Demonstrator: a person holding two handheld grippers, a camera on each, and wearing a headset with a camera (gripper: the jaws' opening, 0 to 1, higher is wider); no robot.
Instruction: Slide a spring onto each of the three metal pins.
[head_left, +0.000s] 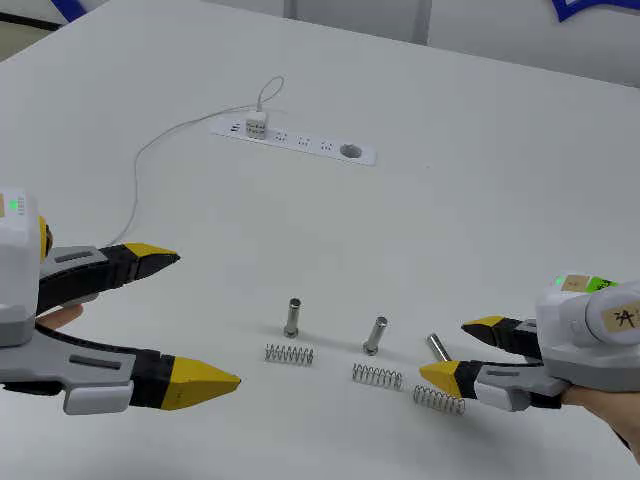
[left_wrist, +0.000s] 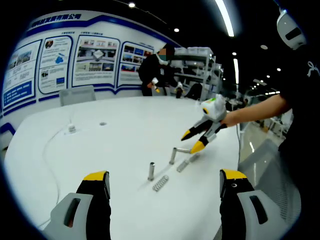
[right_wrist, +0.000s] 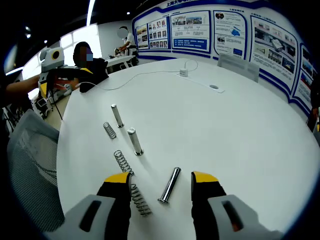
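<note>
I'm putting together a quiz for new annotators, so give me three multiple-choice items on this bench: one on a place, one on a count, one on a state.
1. Which pin is the right gripper at?
A. the leftmost pin
B. the rightmost pin
C. the middle pin

2. How many springs lie on the table?
A. one
B. two
C. three

3. The left gripper is:
A. open
B. shut on a spring
C. shut on a pin

Answers:
1. B, that pin lies between its yellow tips.
2. C, one spring lies by each pin.
3. A, its tips stand wide apart, holding nothing.
</note>
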